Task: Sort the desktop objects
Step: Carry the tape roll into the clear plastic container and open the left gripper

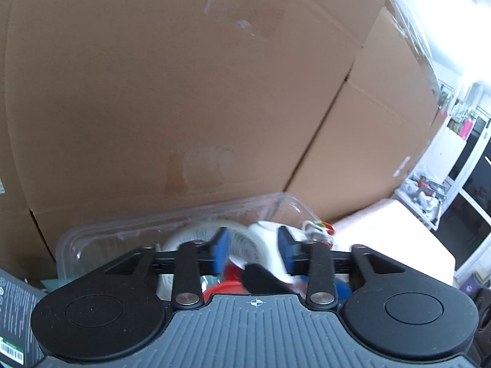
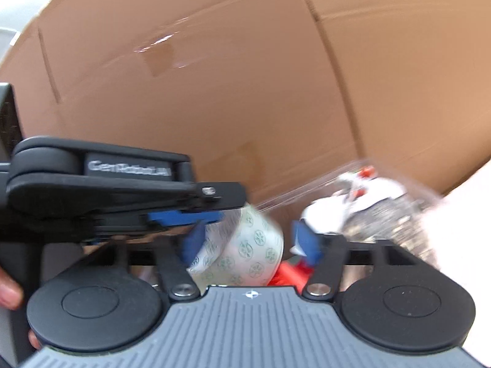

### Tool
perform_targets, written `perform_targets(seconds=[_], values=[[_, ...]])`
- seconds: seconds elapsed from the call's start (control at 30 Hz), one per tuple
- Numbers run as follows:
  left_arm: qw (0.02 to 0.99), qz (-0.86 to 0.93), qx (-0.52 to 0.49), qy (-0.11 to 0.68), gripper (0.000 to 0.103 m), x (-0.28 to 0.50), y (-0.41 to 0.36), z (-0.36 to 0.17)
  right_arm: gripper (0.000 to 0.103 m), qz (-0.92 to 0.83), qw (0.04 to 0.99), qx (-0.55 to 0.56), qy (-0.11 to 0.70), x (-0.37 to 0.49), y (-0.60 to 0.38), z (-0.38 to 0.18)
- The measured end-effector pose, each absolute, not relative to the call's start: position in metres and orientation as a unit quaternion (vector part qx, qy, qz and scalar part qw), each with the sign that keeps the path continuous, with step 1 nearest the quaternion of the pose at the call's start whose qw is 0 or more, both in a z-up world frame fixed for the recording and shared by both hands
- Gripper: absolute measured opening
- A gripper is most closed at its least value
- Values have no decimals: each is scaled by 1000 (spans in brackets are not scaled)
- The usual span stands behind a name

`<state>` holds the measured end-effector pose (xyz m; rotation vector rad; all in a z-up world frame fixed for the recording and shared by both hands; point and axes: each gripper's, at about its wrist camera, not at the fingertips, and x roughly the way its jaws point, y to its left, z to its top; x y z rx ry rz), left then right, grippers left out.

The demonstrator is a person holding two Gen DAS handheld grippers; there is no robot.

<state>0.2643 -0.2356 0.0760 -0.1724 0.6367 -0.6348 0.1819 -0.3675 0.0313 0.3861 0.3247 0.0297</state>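
Observation:
A clear plastic bin (image 1: 122,230) stands against big cardboard boxes and holds a white tape roll with green marks (image 1: 196,233), a white object (image 1: 267,230) and red items (image 1: 224,288). My left gripper (image 1: 254,251) is open above the bin, its blue pads (image 1: 222,247) apart; a black part crosses between them. In the right wrist view my right gripper (image 2: 250,242) is open over the same bin (image 2: 307,190), the patterned tape roll (image 2: 248,251) between its pads but not gripped. The left gripper (image 2: 184,214) reaches in from the left, just above the roll.
Large cardboard boxes (image 1: 184,92) fill the background in both views (image 2: 245,92). A white surface (image 1: 392,233) lies right of the bin. A dark printed box (image 1: 15,322) sits at the left. Shelves and a doorway (image 1: 460,168) show at far right. A speckled crumpled item (image 2: 392,211) lies in the bin.

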Motion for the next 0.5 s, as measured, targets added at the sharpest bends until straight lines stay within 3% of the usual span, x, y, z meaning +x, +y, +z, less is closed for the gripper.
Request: perform_targets(seconds=[0.07, 0.23, 0.37, 0.5], values=[[898, -305, -90, 305, 62, 267, -233, 72, 77, 10, 967, 197, 161, 186, -374, 27], [899, -303, -99, 300, 83, 266, -228, 66, 84, 12, 966, 195, 168, 185, -375, 22], [911, -296, -87, 275, 103, 257, -225, 63, 98, 10, 967, 189, 168, 186, -374, 22], [917, -292, -73, 263, 103, 252, -228, 61, 102, 6, 970, 178, 168, 175, -369, 25]])
